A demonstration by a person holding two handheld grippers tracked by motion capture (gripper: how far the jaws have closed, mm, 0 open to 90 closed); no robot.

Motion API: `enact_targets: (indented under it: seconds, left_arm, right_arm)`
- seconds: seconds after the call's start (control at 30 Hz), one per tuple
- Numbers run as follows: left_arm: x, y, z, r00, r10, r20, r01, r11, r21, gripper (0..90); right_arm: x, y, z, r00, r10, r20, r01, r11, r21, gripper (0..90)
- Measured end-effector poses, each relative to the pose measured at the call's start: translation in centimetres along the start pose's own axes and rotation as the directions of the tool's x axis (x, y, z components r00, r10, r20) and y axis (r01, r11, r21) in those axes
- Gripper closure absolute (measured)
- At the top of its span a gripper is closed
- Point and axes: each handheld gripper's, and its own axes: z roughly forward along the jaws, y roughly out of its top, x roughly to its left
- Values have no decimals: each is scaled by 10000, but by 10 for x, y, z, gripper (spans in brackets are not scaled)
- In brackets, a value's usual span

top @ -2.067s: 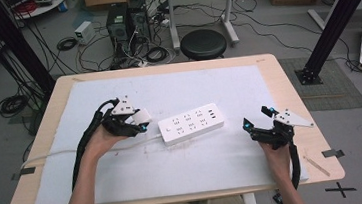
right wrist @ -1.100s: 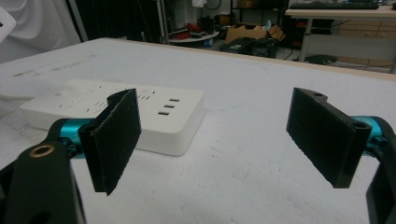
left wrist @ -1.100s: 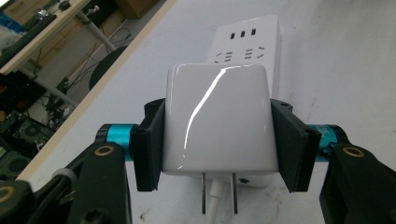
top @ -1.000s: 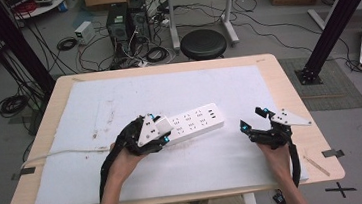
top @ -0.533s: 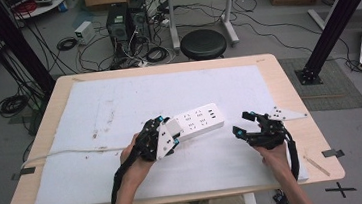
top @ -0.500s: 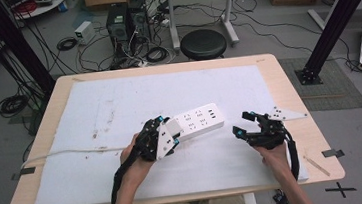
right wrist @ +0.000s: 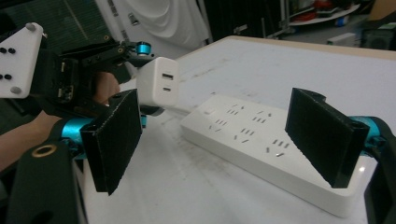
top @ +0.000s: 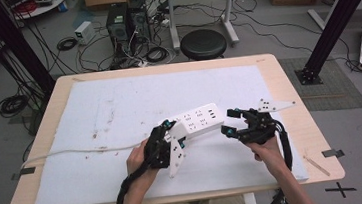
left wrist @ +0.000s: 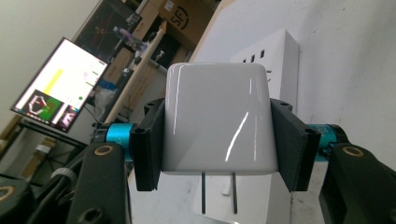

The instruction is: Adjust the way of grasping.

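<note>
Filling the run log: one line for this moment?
left tool: shut on charger, prongs exposed | right tool: open, by power strip | strip flat on white mat

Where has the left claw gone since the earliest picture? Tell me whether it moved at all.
Yes. The left claw, shut on the white charger, moved rightward along the table to the power strip's left end.
</note>
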Motion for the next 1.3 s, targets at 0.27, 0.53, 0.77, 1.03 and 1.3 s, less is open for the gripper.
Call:
enact_targets:
  seconds: [0.27,0.53,0.77,1.03,1.3]
  left_arm:
    - [-18,10,2,9935,941,-632,-975,9939,-518,425]
    - [-31,20,-3,9815,1321,-1384,-1482,9824,-1135,425]
    - [-37,24,-7,9796,1044,-1719,-1348,9751,-1760,424]
    - [-44,25,-6,9759,1124,-1870,-1522,9648,-2143,425]
    - [-46,28,-6,9740,1120,-1968,-1561,9618,-2248,425]
  right_arm:
    - [8,3,13,9969,-366,-690,409,9973,612,190]
    - [18,8,23,9838,-854,-1577,976,9927,714,190]
    - [22,9,32,9776,-579,-2022,732,9949,694,190]
    - [24,6,41,9676,-439,-2485,679,9937,889,193]
    - [28,4,47,9577,-457,-2841,732,9935,870,281]
